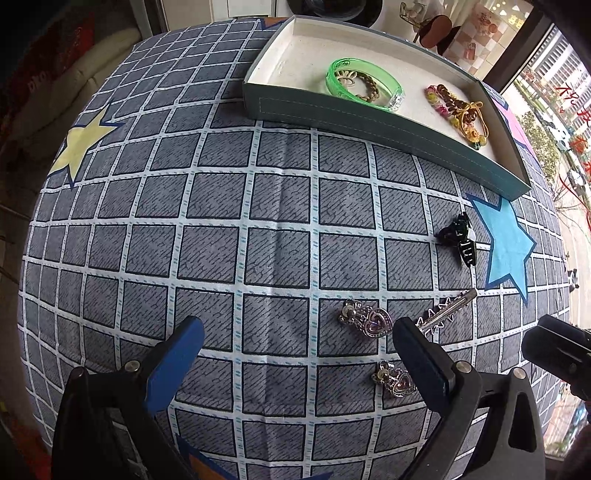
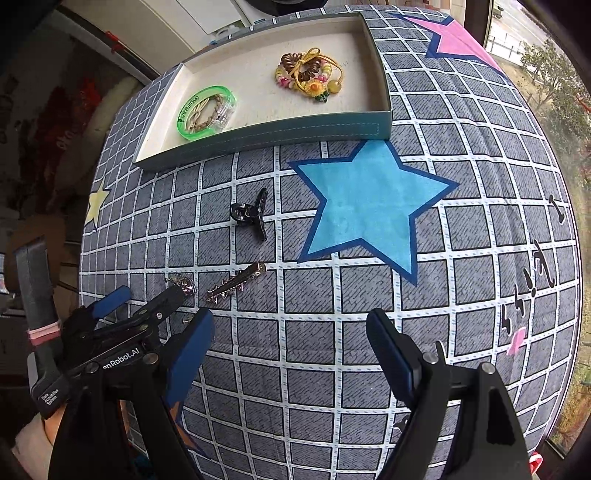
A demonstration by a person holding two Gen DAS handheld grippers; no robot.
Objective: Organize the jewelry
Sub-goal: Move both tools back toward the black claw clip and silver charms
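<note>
A teal box (image 1: 354,122) with a white inside lies at the back of the table; it also shows in the right wrist view (image 2: 266,138). In it lie a green bangle (image 1: 364,83) (image 2: 207,110) and a bunch of hair ties (image 1: 458,110) (image 2: 308,75). On the cloth lie a black claw clip (image 1: 458,238) (image 2: 253,214), a silver spiked clip (image 1: 445,314) (image 2: 236,282) and two pink heart crown clips (image 1: 365,317) (image 1: 395,378). My left gripper (image 1: 297,345) is open and empty above the cloth, the crown clips by its right finger. My right gripper (image 2: 290,338) is open and empty.
The table wears a grey checked cloth with a blue star (image 2: 369,199), a yellow star (image 1: 83,146) and a pink star (image 2: 454,37). Stands and ornaments (image 1: 436,29) sit behind the box. A window runs along the right side.
</note>
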